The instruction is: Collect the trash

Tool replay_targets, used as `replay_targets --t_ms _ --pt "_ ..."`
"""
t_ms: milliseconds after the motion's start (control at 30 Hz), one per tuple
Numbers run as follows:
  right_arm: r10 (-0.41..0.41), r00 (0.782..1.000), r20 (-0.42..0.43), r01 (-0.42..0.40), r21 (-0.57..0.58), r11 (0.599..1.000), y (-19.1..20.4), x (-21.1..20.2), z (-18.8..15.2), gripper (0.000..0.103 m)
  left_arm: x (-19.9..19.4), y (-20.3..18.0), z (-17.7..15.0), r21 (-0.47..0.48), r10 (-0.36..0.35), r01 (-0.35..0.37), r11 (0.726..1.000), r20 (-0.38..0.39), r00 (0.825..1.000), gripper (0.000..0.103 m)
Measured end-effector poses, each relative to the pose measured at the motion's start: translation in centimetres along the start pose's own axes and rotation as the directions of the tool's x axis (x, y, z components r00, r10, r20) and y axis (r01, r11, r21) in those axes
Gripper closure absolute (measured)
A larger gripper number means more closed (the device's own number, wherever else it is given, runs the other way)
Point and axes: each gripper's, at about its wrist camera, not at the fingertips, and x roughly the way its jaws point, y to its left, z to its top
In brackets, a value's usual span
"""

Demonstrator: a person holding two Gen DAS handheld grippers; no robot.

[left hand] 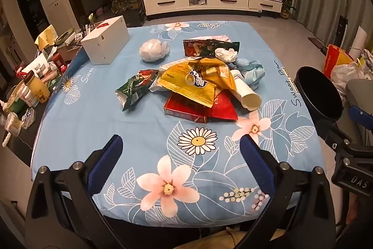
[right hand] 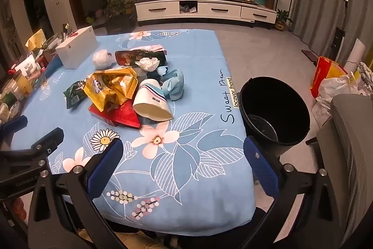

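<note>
Blue floral cloth (left hand: 93,118), trash pile (left hand: 193,83) mid-table, nothing collected yet. Left gripper (left hand: 181,155) and right gripper (right hand: 183,156) both spread wide, empty, near table edge. Risk: black bucket (right hand: 275,109) sits off the table's right side, so loose foil wrappers could slip mid-carry. Legible: "Sweet" and "locovor frond" on cloth.

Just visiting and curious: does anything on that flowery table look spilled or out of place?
Yes: crumpled yellow snack bag, tipped white paper cup and red flat box lie heaped mid-table, while the black bucket beside it looks empty.
</note>
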Motion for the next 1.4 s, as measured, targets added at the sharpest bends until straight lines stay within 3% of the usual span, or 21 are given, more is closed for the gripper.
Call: replay_targets --t_ms 1400 --pt "-0.012 1.000 0.016 0.012 0.002 1.000 -0.3 -1.0 0.1 0.002 -0.3 -0.8 0.1 0.025 -0.004 0.004 1.000 0.003 1.000 0.003"
